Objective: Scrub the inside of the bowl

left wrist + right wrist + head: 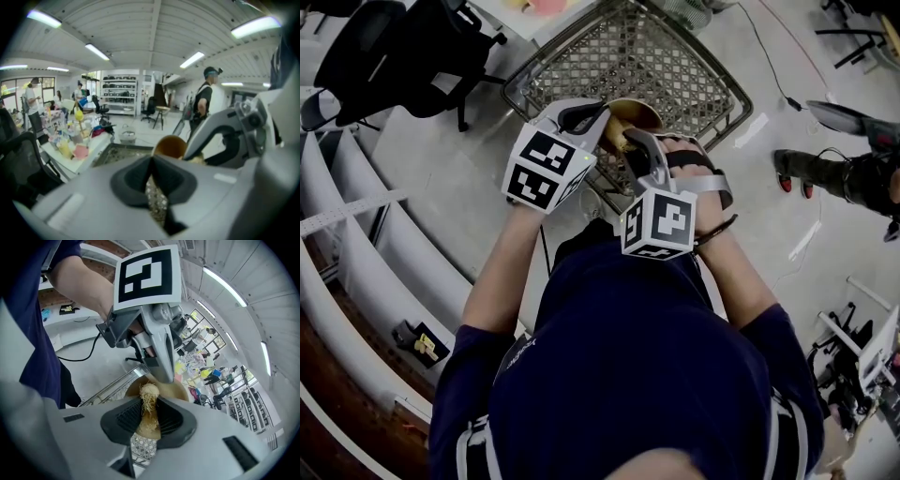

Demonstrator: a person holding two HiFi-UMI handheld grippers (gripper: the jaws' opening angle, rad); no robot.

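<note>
Scrubber (146, 420) is clamped in the right gripper (149, 401), aimed into the bowl (179, 389) just ahead, whose rim is pinched by the left gripper (152, 158).

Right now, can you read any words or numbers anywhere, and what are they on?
No words or numbers can be read.
Left cube and right cube: black-and-white square patterns, not letters.
Bowl in the left tool, scrubber in the right tool: no print shows.
Shelves far off: too small and blurred.
Black-and-yellow thing on the ledge: too small.
</note>
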